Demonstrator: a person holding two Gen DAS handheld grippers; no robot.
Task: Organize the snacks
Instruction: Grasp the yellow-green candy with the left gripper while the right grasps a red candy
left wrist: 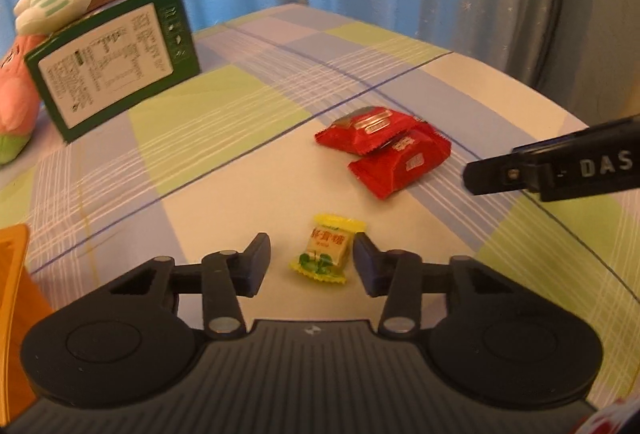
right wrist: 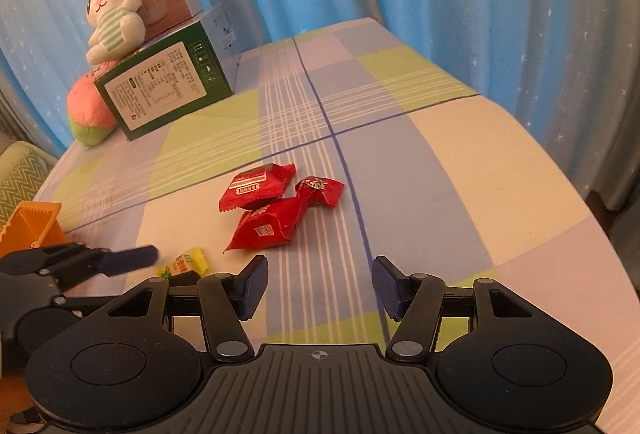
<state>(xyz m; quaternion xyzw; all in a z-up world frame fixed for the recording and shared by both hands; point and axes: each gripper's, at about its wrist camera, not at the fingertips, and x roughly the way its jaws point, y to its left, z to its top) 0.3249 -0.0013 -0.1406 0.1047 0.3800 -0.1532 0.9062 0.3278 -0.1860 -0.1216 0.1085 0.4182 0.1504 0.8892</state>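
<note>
A yellow wrapped candy (left wrist: 325, 250) lies on the checked tablecloth between the open fingers of my left gripper (left wrist: 312, 262), close to the right finger. It also shows in the right wrist view (right wrist: 185, 262), partly behind the left gripper's finger (right wrist: 128, 258). A small pile of red snack packets (left wrist: 384, 147) lies farther out; in the right wrist view the red packets (right wrist: 276, 211) lie ahead and left of my open, empty right gripper (right wrist: 319, 284). A finger of the right gripper (left wrist: 560, 165) shows at the right of the left wrist view.
An orange container (right wrist: 32, 226) stands at the left table edge, also in the left wrist view (left wrist: 16, 298). A green box (right wrist: 164, 85), a rabbit plush (right wrist: 116, 9), a pink plush (right wrist: 86, 109) and more boxes sit at the back left. Blue curtains hang behind the table.
</note>
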